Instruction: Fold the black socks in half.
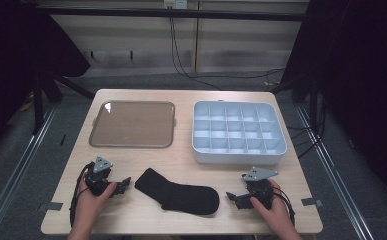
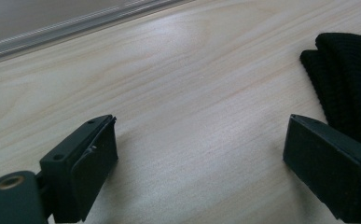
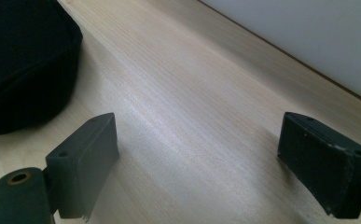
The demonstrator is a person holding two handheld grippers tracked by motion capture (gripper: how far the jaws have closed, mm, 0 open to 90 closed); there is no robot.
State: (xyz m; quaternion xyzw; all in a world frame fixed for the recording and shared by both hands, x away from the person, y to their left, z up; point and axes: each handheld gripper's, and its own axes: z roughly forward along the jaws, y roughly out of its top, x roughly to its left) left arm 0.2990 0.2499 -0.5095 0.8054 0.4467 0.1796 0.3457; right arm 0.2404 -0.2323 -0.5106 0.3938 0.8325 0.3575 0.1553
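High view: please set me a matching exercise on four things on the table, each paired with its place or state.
Things:
1. black sock
2. compartment box
3. clear lid
4. left hand-held gripper

Places or states:
A. flat on the far left part of the table
B. jaws open, beside the sock's cuff end
C. lying between the two hand-held grippers at the near edge
D. far right part of the table, its cells bare

Pairs: 1-C, 2-D, 3-A, 4-B
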